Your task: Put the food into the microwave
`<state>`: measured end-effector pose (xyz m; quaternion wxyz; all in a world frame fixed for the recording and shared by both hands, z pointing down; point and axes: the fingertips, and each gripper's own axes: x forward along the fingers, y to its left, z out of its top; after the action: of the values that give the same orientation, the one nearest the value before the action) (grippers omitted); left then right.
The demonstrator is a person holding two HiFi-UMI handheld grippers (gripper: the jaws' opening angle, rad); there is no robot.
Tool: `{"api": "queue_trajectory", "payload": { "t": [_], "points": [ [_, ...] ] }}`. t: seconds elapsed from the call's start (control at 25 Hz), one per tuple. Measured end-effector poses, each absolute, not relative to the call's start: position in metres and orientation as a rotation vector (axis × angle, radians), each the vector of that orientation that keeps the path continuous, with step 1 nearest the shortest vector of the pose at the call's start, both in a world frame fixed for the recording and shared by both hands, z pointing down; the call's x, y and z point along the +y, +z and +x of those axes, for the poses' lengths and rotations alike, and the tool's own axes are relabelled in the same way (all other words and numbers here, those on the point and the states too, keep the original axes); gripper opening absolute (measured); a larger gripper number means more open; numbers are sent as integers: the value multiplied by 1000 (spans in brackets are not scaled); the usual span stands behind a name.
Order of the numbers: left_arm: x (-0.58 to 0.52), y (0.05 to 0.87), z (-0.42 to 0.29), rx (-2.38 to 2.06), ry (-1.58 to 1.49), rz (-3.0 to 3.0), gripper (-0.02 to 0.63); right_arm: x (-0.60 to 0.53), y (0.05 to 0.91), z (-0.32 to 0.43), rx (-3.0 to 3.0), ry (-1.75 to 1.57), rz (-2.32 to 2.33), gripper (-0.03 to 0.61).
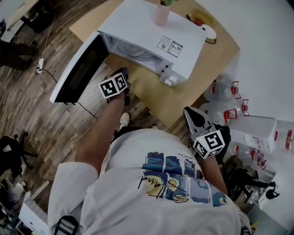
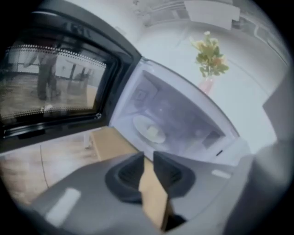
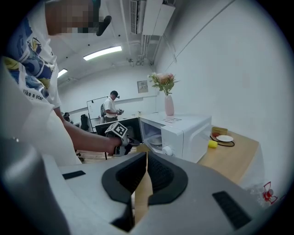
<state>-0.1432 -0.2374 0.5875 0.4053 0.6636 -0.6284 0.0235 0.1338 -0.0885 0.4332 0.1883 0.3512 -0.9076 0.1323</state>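
The white microwave (image 1: 151, 32) stands on a wooden table (image 1: 151, 94) with its dark door (image 1: 80, 71) swung wide to the left. Inside, a white plate (image 2: 148, 128) with a pale piece of food (image 2: 154, 133) rests on the turntable. My left gripper (image 1: 120, 77) hovers at the table's edge just in front of the open cavity; in the left gripper view its jaws (image 2: 148, 159) stand a little apart with nothing between them. My right gripper (image 1: 193, 115) is held back near my body, right of the table corner, jaws (image 3: 146, 156) together and empty.
A pink vase with flowers (image 1: 161, 13) stands on top of the microwave. A plate and a yellow object (image 3: 212, 143) lie on the table behind the microwave. Large water bottles (image 1: 225, 98) and boxes crowd the floor at the right. A person (image 3: 110, 108) stands far back.
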Motion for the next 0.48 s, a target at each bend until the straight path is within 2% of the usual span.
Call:
{"api": "queue_trajectory", "payload": {
  "t": [0.08,0.16,0.48],
  "points": [
    [-222,576,-136,-1568,65,1721,30,-90,433,133,-2574,368,952,14],
    [-208,562,-124,-1532,71,1790,12,-91,433,131,-2591,356,914,12],
    [-144,513,-85,-1405,82,1993,8,-90,432,120,-2654,326,747,8]
  ]
}}
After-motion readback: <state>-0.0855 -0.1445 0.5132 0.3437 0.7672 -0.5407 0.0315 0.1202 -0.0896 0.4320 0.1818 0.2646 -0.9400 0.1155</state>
